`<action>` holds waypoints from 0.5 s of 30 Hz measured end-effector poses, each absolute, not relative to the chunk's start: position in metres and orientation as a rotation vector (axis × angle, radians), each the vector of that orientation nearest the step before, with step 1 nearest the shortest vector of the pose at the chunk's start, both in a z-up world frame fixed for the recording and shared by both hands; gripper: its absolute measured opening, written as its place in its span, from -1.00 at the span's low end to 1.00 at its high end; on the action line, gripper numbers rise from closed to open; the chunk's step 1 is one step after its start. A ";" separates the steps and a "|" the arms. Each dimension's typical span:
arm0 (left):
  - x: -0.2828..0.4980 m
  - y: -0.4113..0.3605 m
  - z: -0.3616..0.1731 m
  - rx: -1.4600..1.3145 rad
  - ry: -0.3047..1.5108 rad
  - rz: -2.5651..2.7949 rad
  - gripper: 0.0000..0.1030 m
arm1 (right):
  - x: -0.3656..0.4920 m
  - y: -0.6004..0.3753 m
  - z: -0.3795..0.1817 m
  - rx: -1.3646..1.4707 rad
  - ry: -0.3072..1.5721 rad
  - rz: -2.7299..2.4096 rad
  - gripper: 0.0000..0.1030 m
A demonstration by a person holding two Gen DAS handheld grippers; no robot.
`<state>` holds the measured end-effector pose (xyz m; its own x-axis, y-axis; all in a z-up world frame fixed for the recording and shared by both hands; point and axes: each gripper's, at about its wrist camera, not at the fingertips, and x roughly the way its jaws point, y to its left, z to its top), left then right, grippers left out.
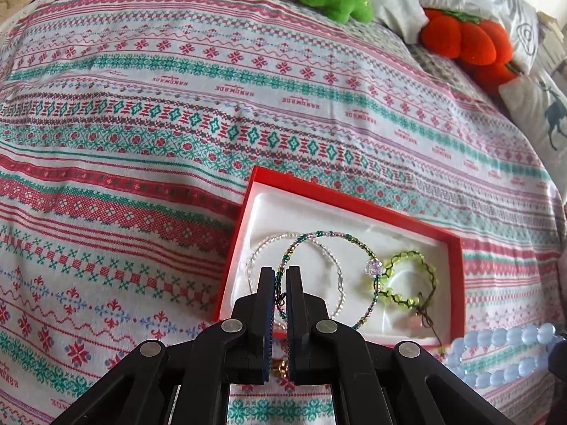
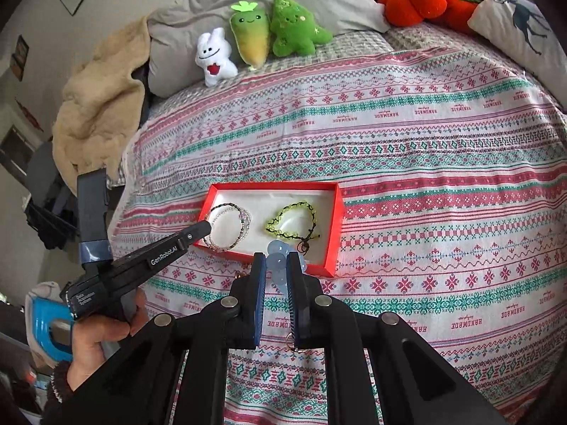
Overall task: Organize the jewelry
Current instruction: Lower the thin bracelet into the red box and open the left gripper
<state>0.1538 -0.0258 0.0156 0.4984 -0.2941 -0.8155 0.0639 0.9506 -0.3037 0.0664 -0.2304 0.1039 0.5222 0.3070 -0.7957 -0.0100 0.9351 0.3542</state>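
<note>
Between the left gripper (image 1: 280, 276) jaws, pinched nearly shut, a multicolour bead bracelet (image 1: 329, 237) is hanging over the red box (image 1: 457, 283); the right gripper (image 2: 276, 265) is clamping a pale blue bead bracelet (image 2: 276, 258) at the box's six o'clock edge. Both seem mid-placement; releasing inside comes next.

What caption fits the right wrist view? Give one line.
Right tool shut on pale blue bead bracelet near the red box of bracelets.

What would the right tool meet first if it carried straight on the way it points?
Probably the near red wall of the jewelry box, just ahead of the right tool, which is clamped on the pale blue bead bracelet. Depth is unclear; it might clear the wall and reach the lining.
</note>
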 end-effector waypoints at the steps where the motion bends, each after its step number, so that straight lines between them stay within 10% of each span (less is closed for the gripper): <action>1: 0.157 -0.027 0.013 -0.247 1.030 -0.212 -0.99 | 0.067 -0.232 0.105 0.328 1.004 0.192 -0.76; 15: 0.155 -0.032 0.024 -0.192 1.005 -0.207 -0.47 | 0.085 -0.237 0.108 0.333 0.970 0.175 -0.76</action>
